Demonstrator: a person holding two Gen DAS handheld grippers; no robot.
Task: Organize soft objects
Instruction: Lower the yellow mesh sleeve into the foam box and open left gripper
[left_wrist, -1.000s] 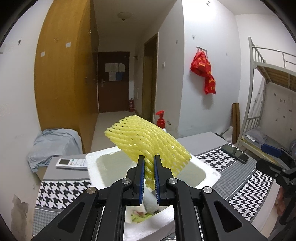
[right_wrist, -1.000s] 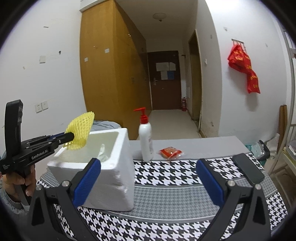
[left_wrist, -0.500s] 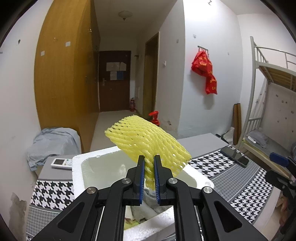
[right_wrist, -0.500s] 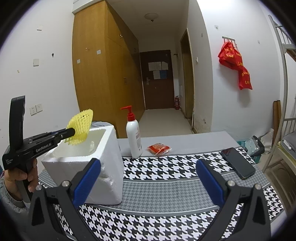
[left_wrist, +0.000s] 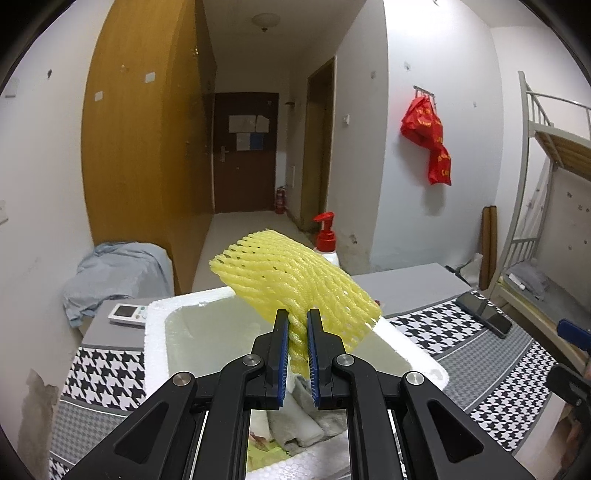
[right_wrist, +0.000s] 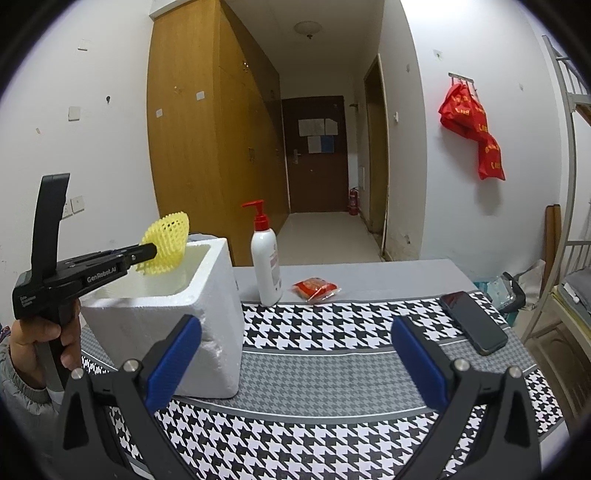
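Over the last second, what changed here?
The left tongs, shut on the yellow foam fruit net, carried it further over the open white foam box. The grip is unchanged; the right tongs stay open and empty.

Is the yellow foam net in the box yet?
Not yet. The left tongs hold the yellow foam net above the open foam box.

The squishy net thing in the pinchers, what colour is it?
Yellow. The foam net shows best in the left wrist view, pinched by the left gripper.
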